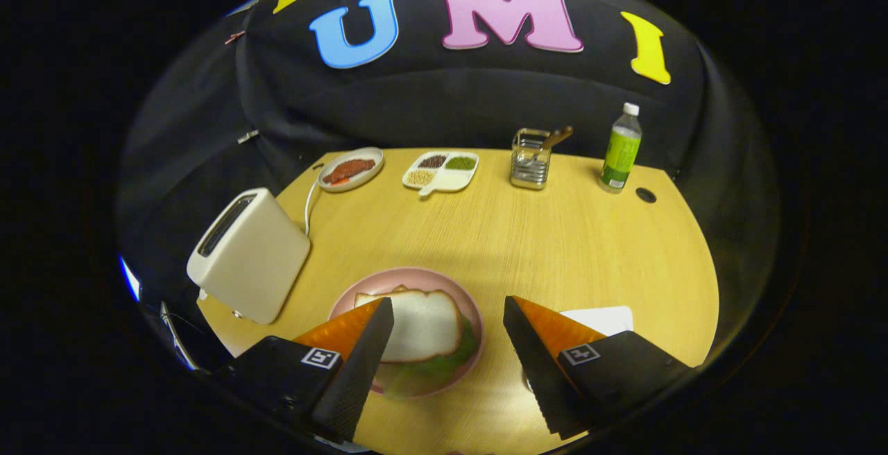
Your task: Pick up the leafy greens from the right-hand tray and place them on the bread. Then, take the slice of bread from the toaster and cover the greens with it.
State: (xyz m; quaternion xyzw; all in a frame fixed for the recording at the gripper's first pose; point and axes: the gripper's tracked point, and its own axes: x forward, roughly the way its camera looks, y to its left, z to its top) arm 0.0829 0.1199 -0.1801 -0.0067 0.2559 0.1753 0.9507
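Gripper view. The gripper (447, 309) is shown with its two fingers (361, 365) spread wide apart, nothing held between them. A pink plate (416, 278) is seen on the wooden table (541, 247) just ahead of the left finger; on it a slice of bread (423, 323) is laid over leafy greens (444, 365), which protrude at its near edge. What appears to be a white tray (607, 318) is partly hidden behind the right finger. A white toaster (250, 254) stands left of the plate. Beyond are seen a small dish (350, 169), a divided dish (442, 170), a metal holder (531, 158) and a green bottle (621, 150).
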